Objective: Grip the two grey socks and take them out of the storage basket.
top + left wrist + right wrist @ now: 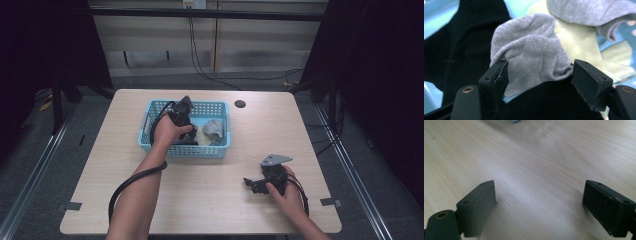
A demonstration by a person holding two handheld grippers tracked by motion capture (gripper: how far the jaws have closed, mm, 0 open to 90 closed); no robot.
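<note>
Left forearm (137,200) runs up from the bottom edge, hand (167,132) wrapped round the left gripper (539,75), which points forward and down; jaws apart, pads not pressing together. Right hand (285,192) sits low at the near right, holding the right gripper (539,202) about level, pointing left; jaws wide apart, nothing between them.

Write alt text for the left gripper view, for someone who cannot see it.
The left gripper has its two black jaws on either side of a bunched grey sock, which lies among dark fabric and a pale yellow sock on the blue basket floor.
</note>
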